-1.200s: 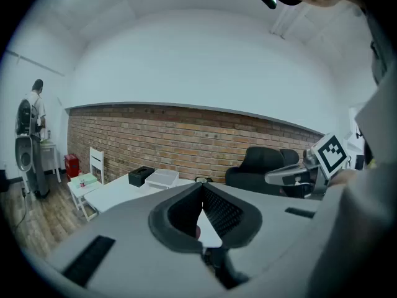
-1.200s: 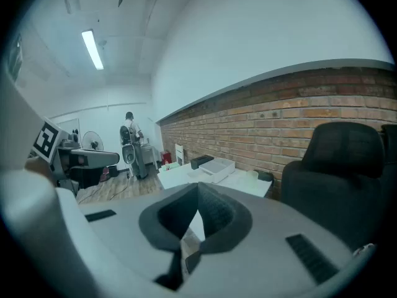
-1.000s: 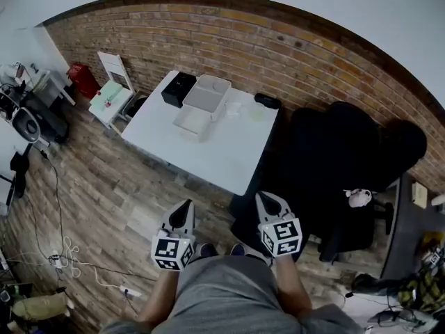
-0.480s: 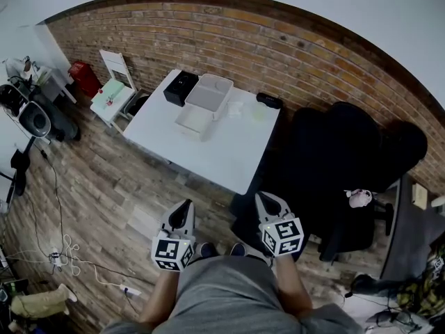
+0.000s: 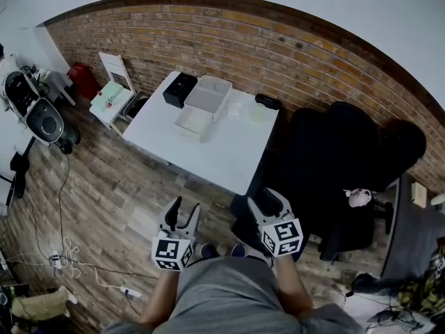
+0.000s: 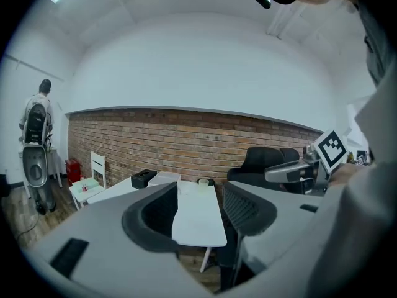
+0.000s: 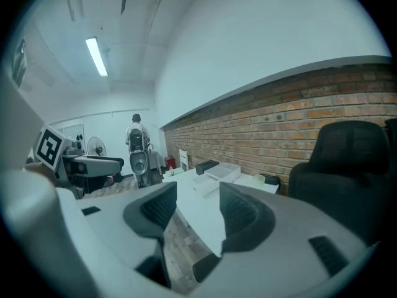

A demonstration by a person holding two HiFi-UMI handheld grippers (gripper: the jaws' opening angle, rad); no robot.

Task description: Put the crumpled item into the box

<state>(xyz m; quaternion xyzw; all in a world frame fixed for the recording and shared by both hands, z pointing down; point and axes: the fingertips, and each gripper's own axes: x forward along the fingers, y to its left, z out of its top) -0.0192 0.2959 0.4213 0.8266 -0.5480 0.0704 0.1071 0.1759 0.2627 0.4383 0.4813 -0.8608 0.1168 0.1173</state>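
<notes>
A white table (image 5: 221,155) stands ahead on the wood floor. At its far end sit an open pale grey box (image 5: 208,94), a flat white lid (image 5: 192,122) and a black box (image 5: 179,89). A small pale, crumpled-looking item (image 5: 257,112) lies to the right of the grey box, too small to make out. My left gripper (image 5: 182,207) and right gripper (image 5: 268,197) hang side by side short of the table's near edge, well away from these things. Both sets of jaws are opening, with nothing between them. The table (image 6: 193,225) shows through the gap of the left gripper (image 6: 200,195).
A black office chair (image 5: 348,172) stands to the right of the table, and a dark object (image 5: 267,101) lies at the table's far right corner. A small white chair (image 5: 111,89) and a red thing (image 5: 83,79) stand left. A person with a wheeled machine (image 5: 38,117) is at far left. Cables (image 5: 61,252) lie on the floor.
Both grippers' jaws have gone from shut to apart. The wheeled machine at the far left has come further into view. The grippers have stayed in place.
</notes>
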